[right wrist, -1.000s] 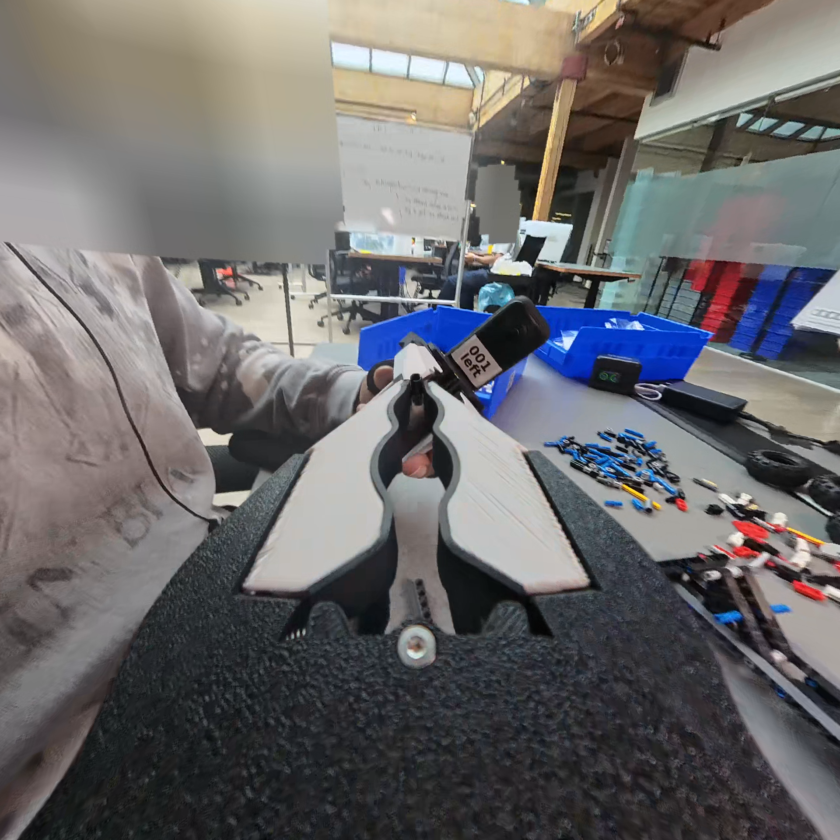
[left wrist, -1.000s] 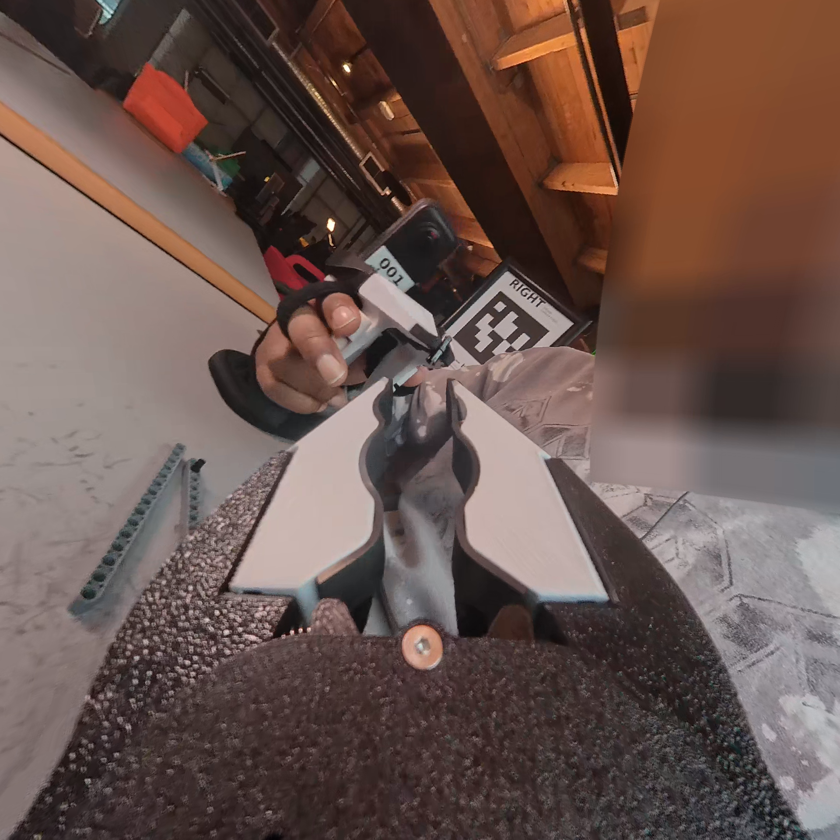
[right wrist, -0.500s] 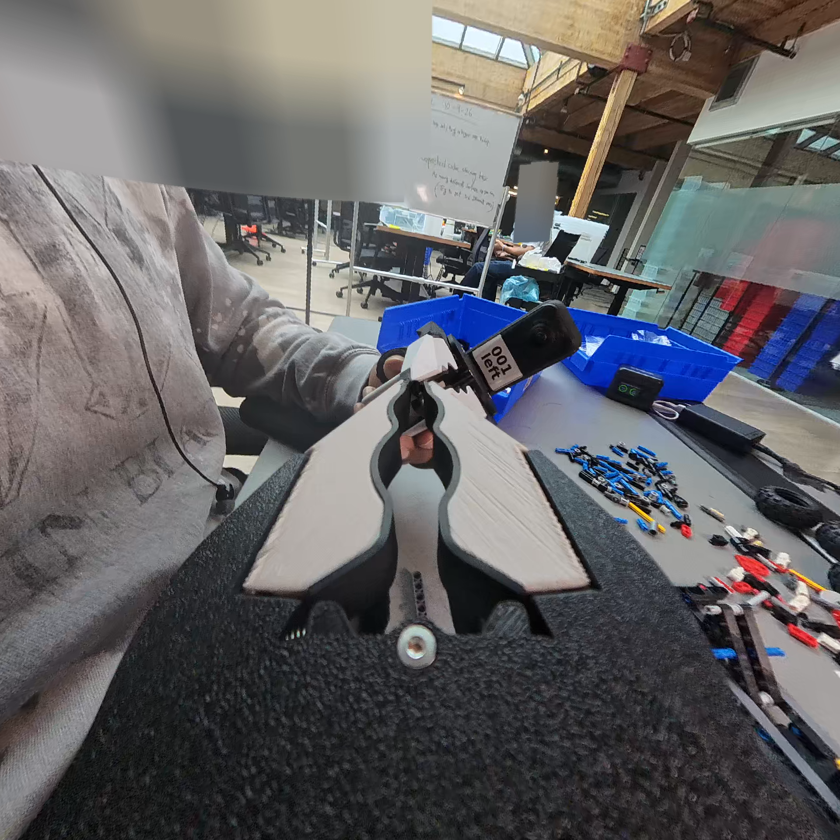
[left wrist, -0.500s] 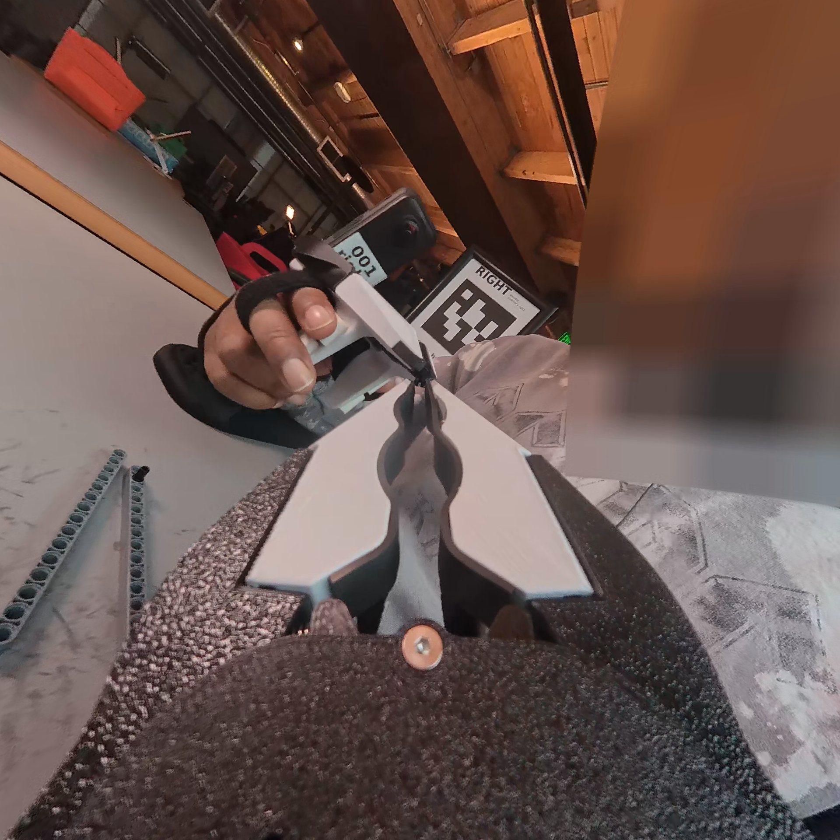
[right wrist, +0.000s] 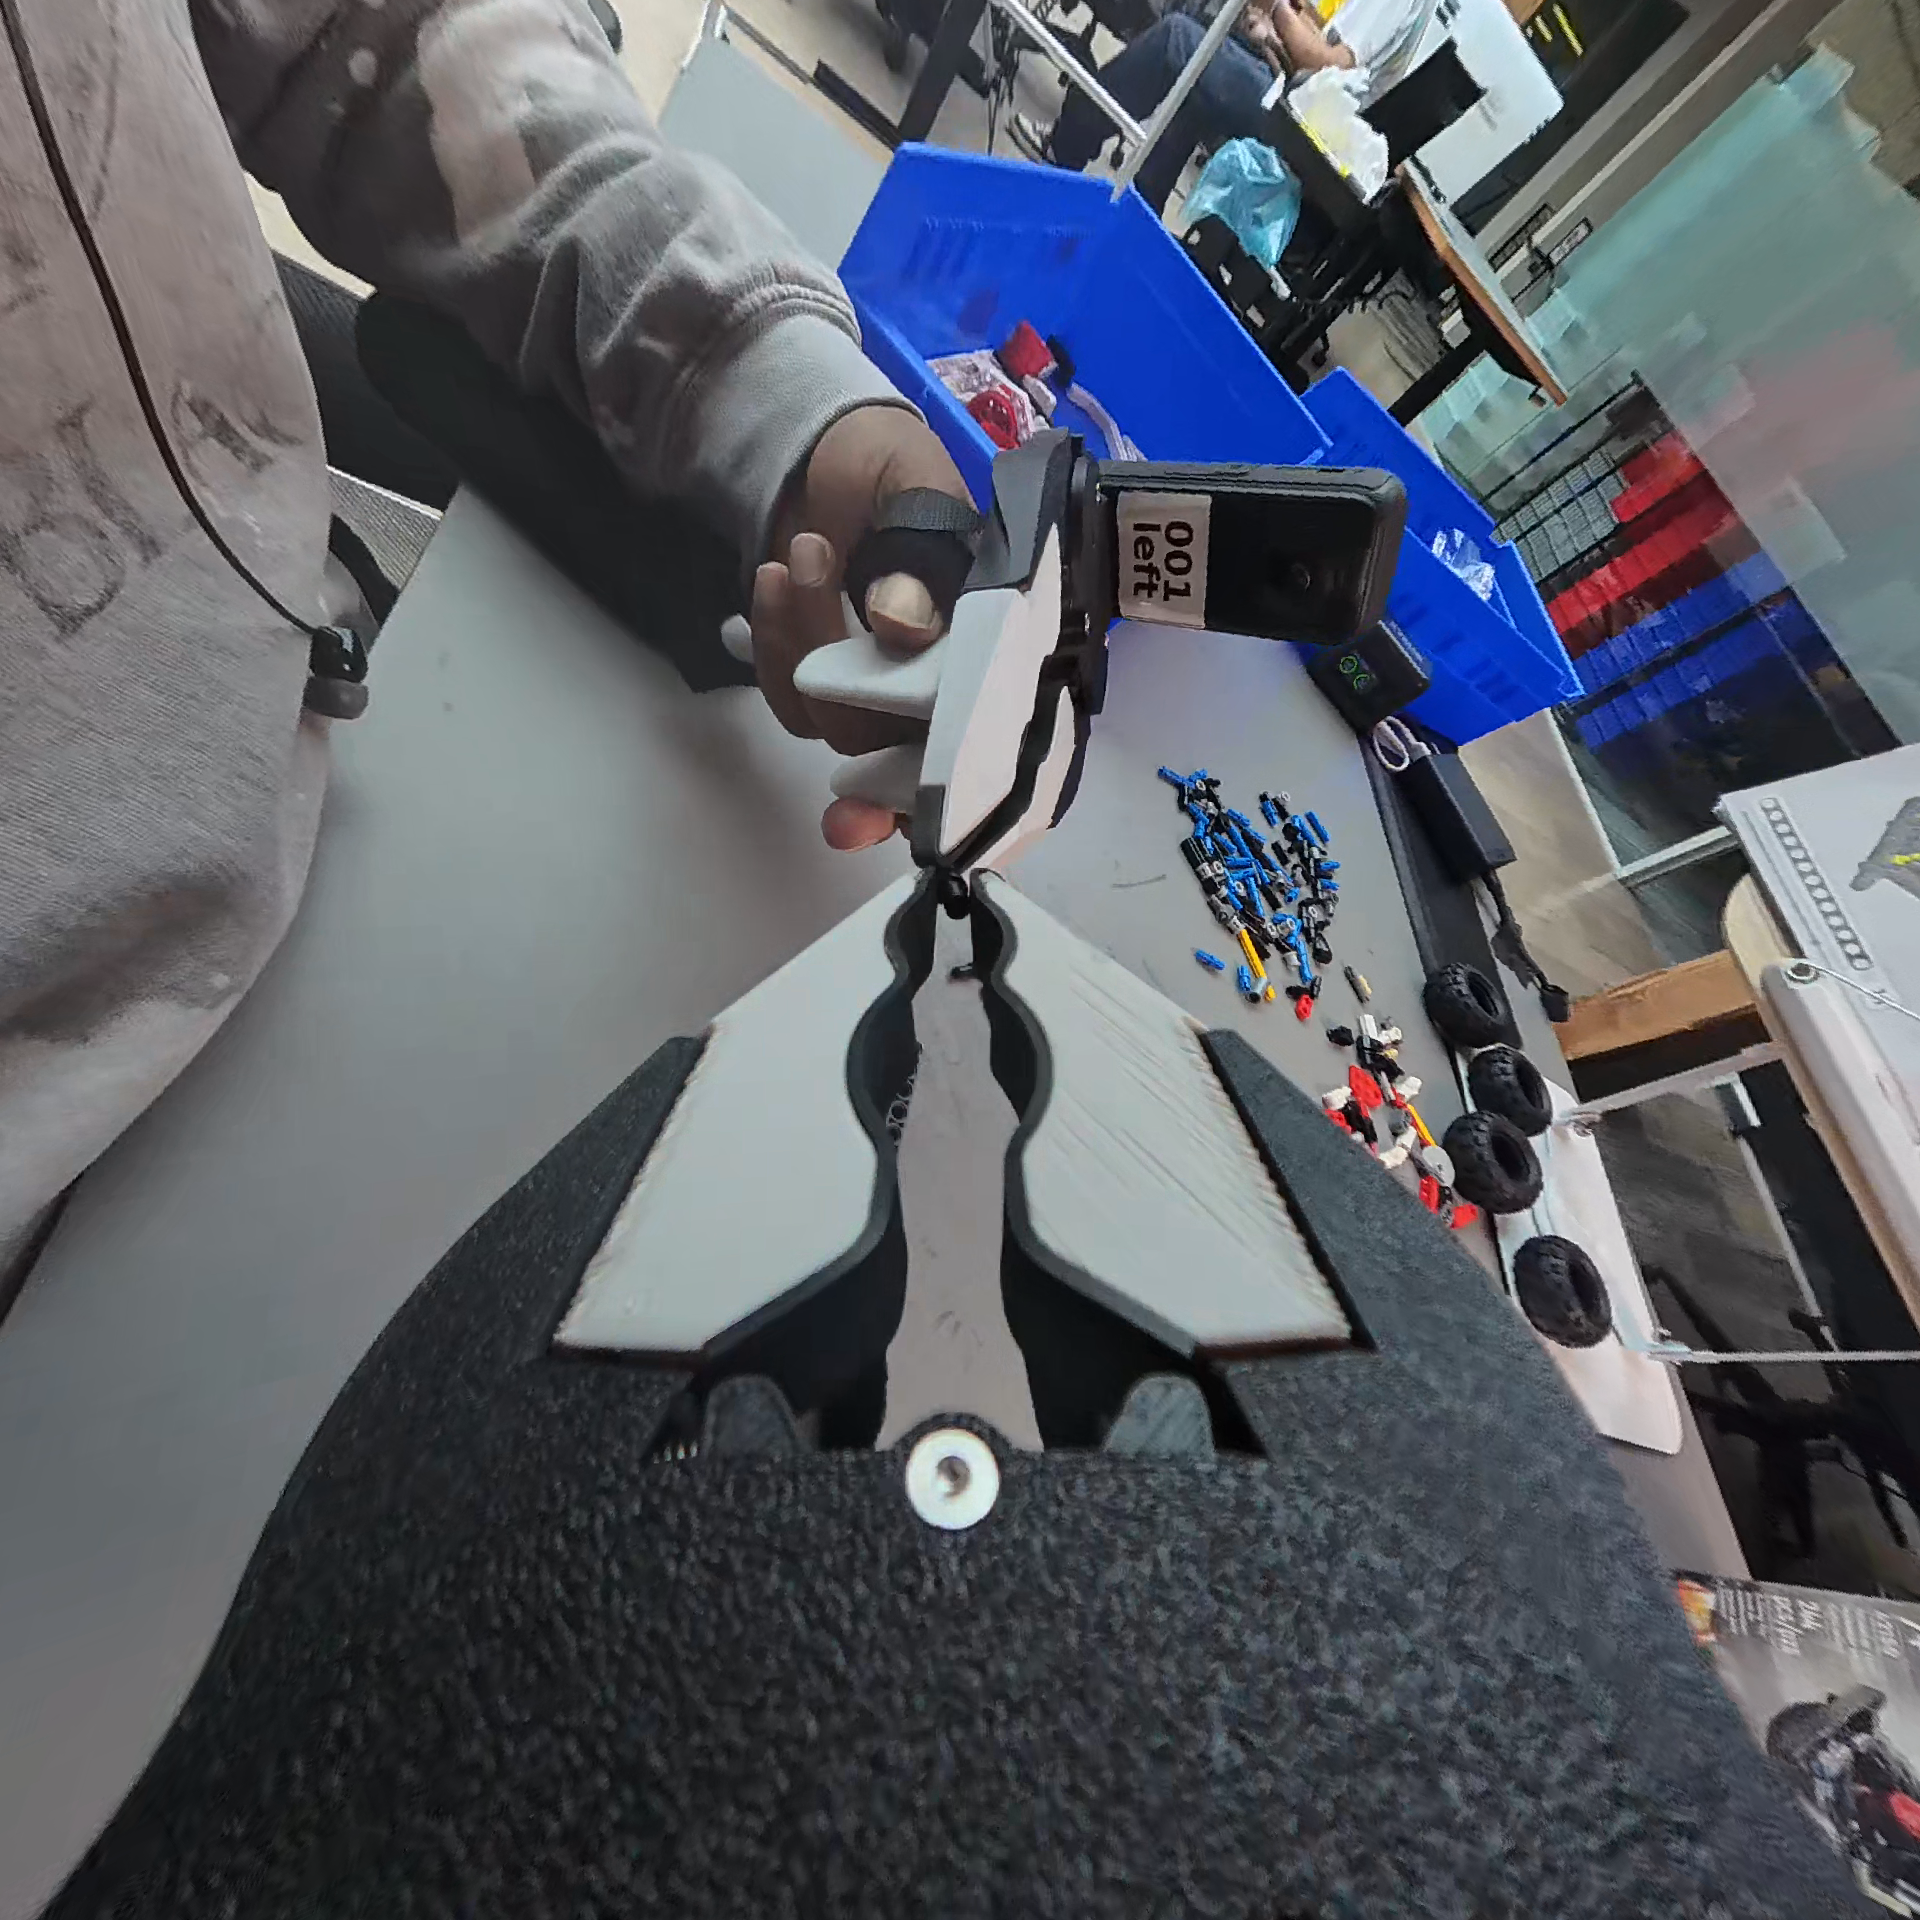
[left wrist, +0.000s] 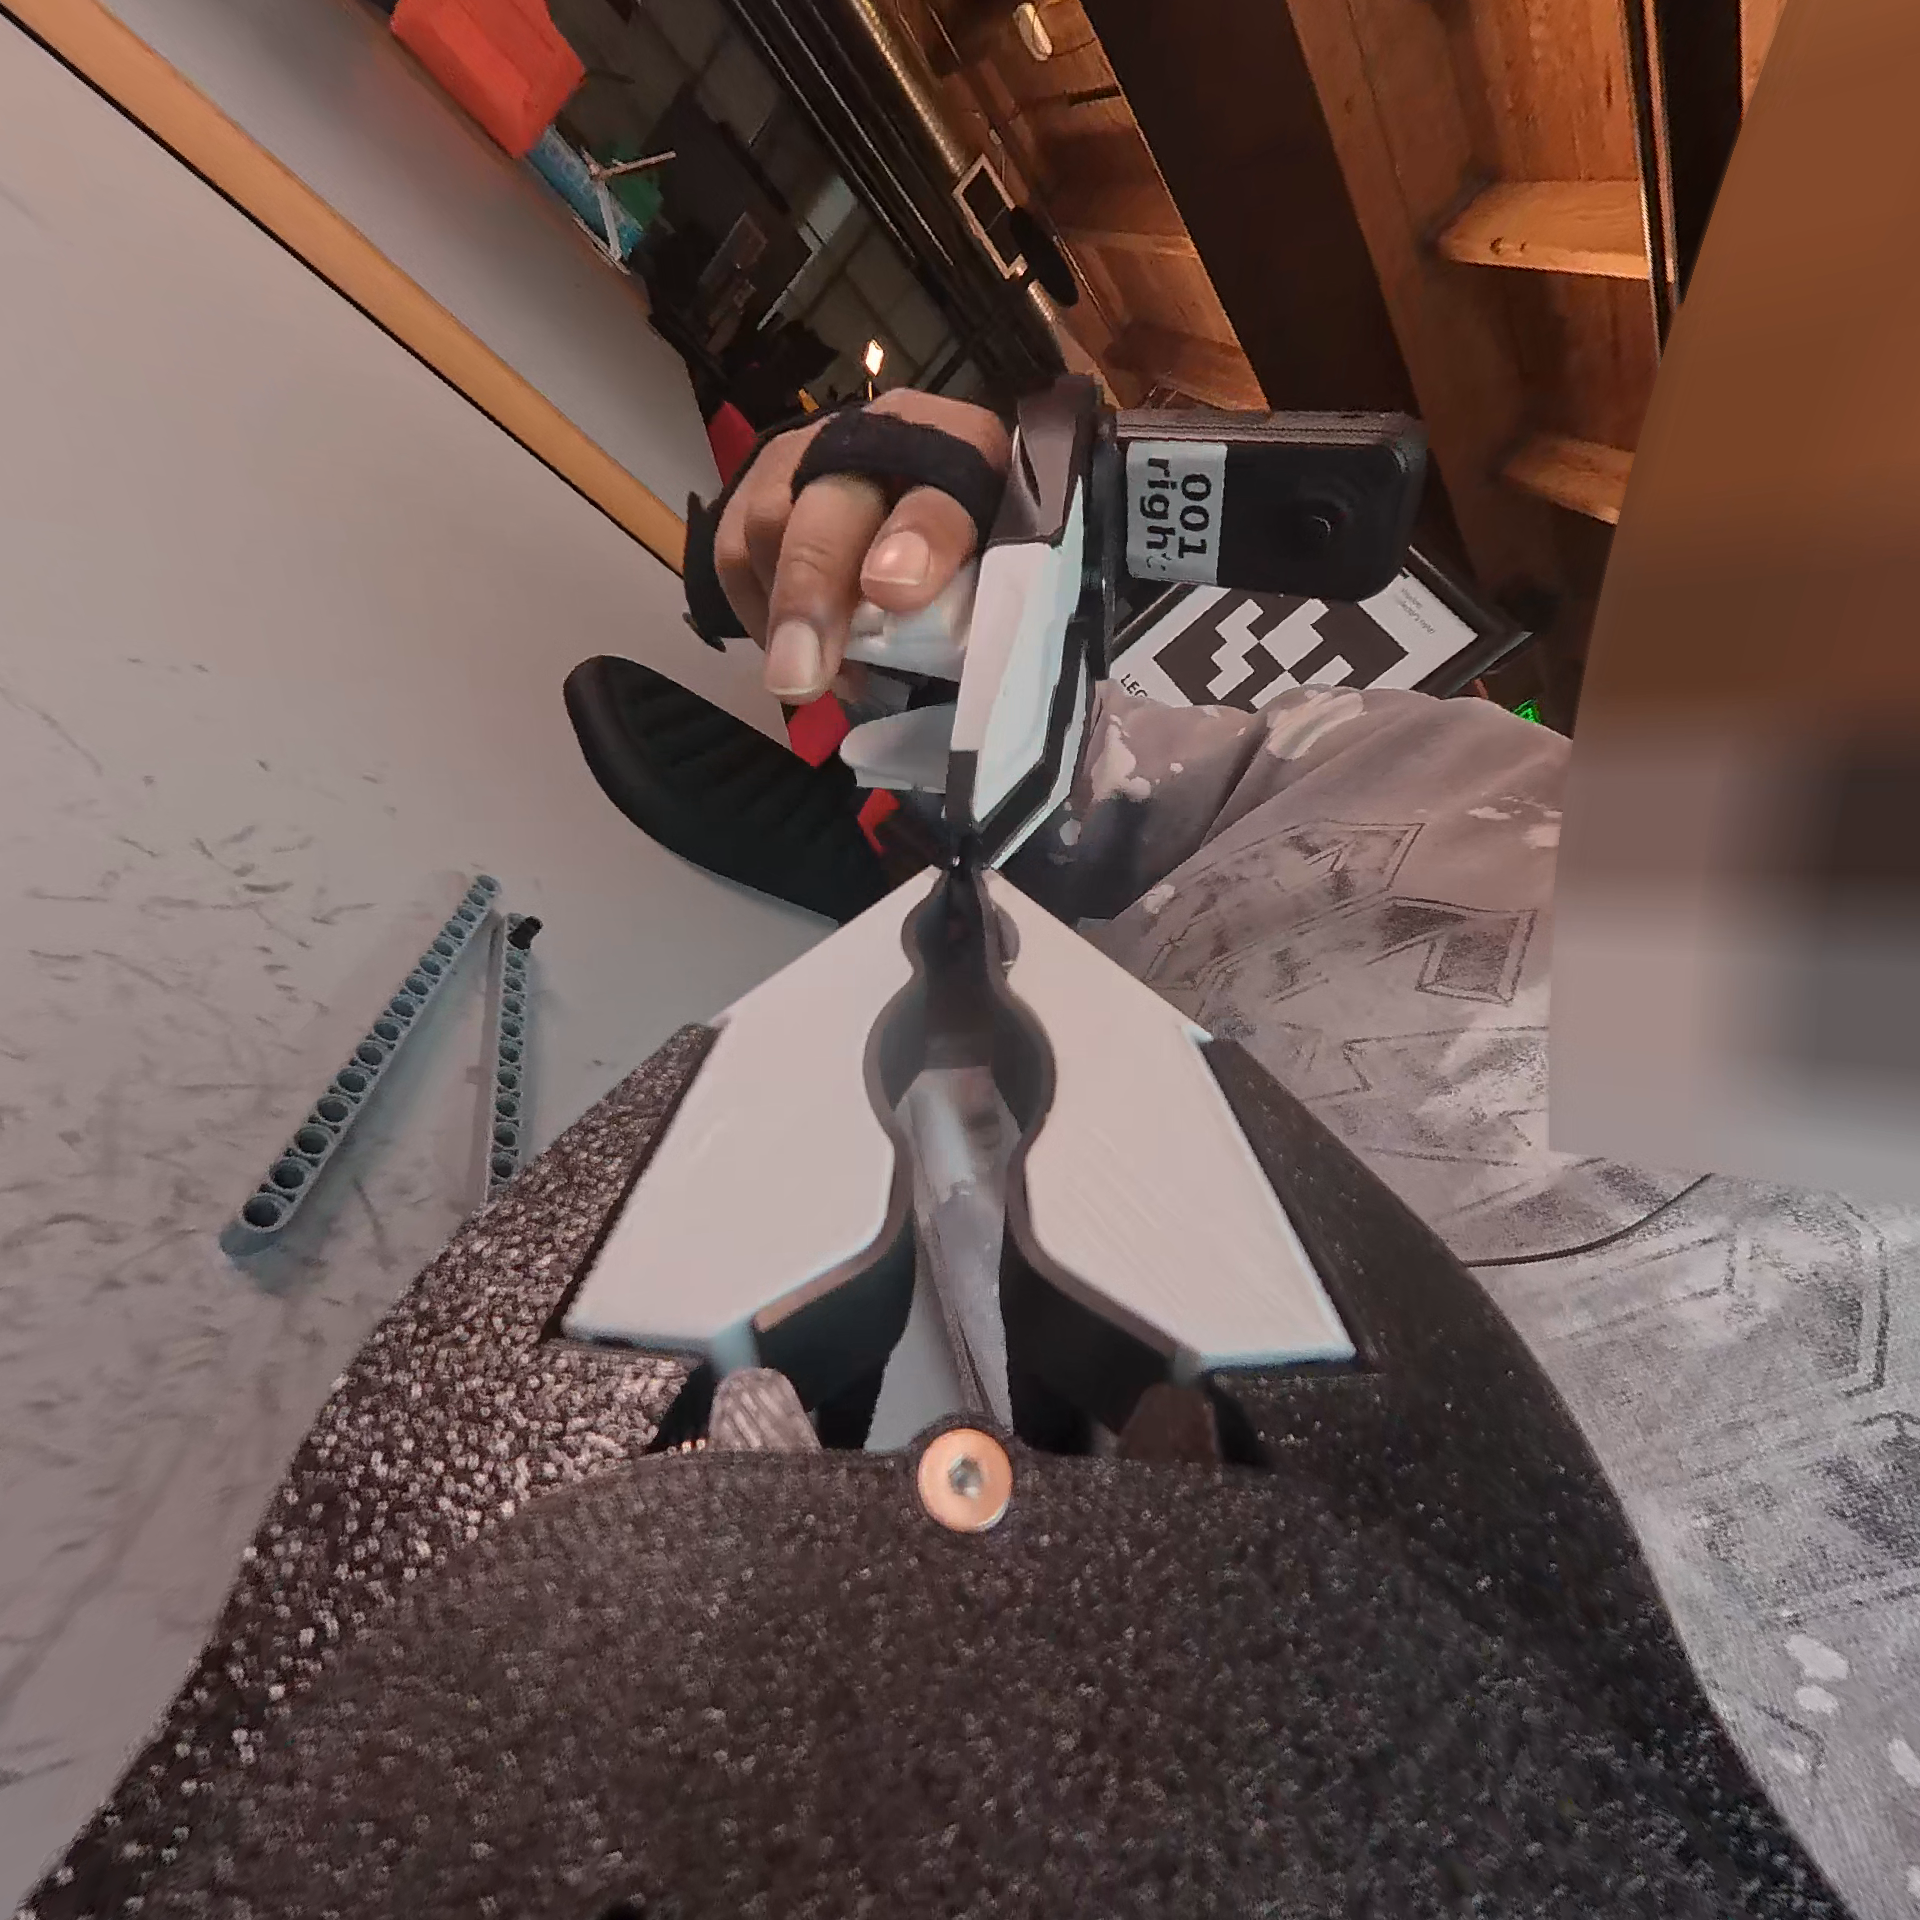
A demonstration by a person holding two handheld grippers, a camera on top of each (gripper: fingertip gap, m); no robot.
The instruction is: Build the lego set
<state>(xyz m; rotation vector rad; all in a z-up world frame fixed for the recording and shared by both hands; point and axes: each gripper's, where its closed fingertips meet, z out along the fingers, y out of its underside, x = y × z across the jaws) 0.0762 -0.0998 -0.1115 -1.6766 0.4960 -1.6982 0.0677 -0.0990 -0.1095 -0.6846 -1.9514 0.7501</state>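
A: Black, and very small: a peg point(right wrist: 951, 896) sits right where the two grippers meet tip to tip above the table. The right gripper point(right wrist: 948, 902) has its jaws drawn almost together on it, and the left gripper point(left wrist: 958, 902) is pinched nearly closed at the same spot.

B: So which one holds the peg?

A: That can't be settled from these views; both tips touch it (it looks like a handover or a re-grip, as a guess). In the left wrist view the peg point(left wrist: 954, 871) is only a dark speck between the tips.

B: And further out?

A: On the grey table point(left wrist: 208, 644) two long grey beams with holes point(left wrist: 364, 1070) lie side by side near the left gripper, a small dark piece at the far end of the shorter one. To the right lie a heap of blue and black pins point(right wrist: 1257, 873), a scatter of red, white and black parts point(right wrist: 1387, 1117), and four black tyres point(right wrist: 1507, 1153) in a row. Blue bins point(right wrist: 1091, 281) stand beyond, one with bagged parts inside.

B: How far along is the build?

A: Early, by the look of it. No assembled body shows anywhere, the tyres sit unused, and the beams look unjoined. Nearly everything is left to do.
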